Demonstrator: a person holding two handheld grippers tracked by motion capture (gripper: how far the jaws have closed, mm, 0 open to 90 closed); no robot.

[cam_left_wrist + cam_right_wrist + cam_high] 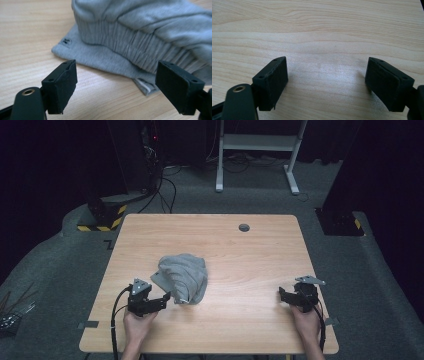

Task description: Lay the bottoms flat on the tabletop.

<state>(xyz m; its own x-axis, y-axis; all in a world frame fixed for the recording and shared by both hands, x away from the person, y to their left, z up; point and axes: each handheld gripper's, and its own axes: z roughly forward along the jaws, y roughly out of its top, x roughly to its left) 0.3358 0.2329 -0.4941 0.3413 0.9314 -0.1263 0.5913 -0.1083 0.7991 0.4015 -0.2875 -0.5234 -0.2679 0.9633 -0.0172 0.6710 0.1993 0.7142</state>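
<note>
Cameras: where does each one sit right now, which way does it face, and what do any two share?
High view: fixed above the person's side, looking forward and down on the wooden table; both forearms enter from the bottom, holding the left gripper and right gripper.
Left gripper view: rides the left gripper, looking along its open jaws at the grey garment just ahead.
Right gripper view: rides the right gripper, looking along open jaws at bare tabletop.
Shared: high and left gripper views both show the garment.
</note>
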